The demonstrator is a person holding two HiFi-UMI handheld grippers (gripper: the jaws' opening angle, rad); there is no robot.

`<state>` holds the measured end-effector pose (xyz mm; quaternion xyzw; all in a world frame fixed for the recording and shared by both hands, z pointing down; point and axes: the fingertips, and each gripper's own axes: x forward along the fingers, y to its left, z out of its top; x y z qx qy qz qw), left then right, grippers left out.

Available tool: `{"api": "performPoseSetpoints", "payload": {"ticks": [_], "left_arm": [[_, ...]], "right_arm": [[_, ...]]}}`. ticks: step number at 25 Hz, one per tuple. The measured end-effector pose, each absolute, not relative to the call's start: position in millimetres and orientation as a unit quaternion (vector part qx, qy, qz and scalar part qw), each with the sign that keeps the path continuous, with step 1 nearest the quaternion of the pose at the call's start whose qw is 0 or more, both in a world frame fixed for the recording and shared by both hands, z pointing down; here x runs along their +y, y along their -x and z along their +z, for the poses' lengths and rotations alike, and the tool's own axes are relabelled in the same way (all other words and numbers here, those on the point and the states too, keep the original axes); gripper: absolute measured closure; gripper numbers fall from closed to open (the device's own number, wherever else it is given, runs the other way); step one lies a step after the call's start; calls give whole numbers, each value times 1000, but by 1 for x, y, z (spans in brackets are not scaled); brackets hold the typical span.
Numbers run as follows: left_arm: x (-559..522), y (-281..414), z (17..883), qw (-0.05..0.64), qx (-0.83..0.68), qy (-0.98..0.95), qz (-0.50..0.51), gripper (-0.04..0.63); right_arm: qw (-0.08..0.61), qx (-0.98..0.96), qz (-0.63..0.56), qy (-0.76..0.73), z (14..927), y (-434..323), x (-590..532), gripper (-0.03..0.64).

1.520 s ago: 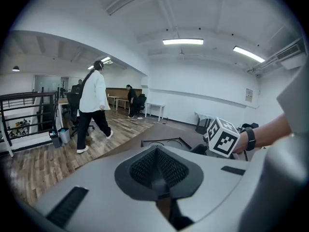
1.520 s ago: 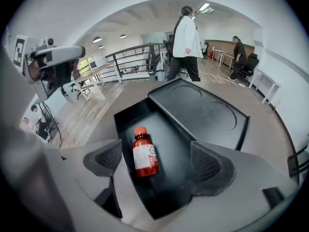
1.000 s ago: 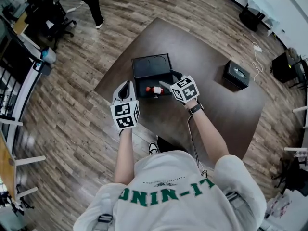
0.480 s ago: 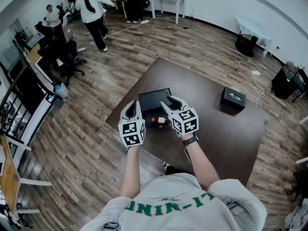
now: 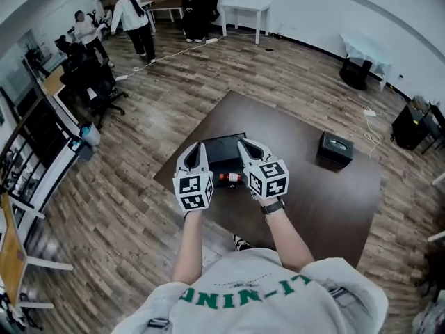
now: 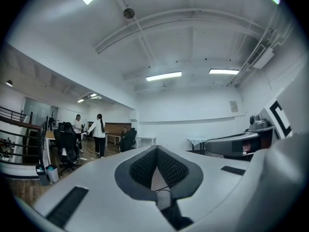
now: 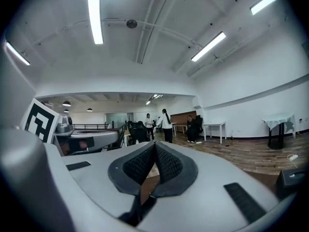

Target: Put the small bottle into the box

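The small bottle (image 5: 229,177) with a red label lies on its side on the dark table (image 5: 327,193), just in front of the open black box (image 5: 222,149). My left gripper (image 5: 197,147) and right gripper (image 5: 244,145) are held up side by side above the table's near edge, one on each side of the bottle and clear of it. Both point forward and upward. In the left gripper view the left gripper (image 6: 157,151) has its pads together with nothing held. The right gripper (image 7: 154,146) is likewise shut and empty in its own view.
A black tissue box (image 5: 335,148) stands on the table at the right. Several people (image 5: 132,16), office chairs and white tables (image 5: 243,9) are at the far end of the wood-floored room. A railing (image 5: 28,152) runs along the left.
The right gripper has drawn back from the bottle and its jaws have come together. Both grippers have risen and moved side by side. The head view has tilted up to show more of the room.
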<state>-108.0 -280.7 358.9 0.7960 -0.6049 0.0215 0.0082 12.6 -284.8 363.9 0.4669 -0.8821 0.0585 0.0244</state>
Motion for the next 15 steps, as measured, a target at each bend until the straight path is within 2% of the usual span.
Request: {"api": "performPoseSetpoints", "payload": {"ticks": [15], "left_arm": [[-277,90,377,12,-603,-798,6,584]], "right_arm": [[15,-861,68,-504,386,-44,-279,603]]}}
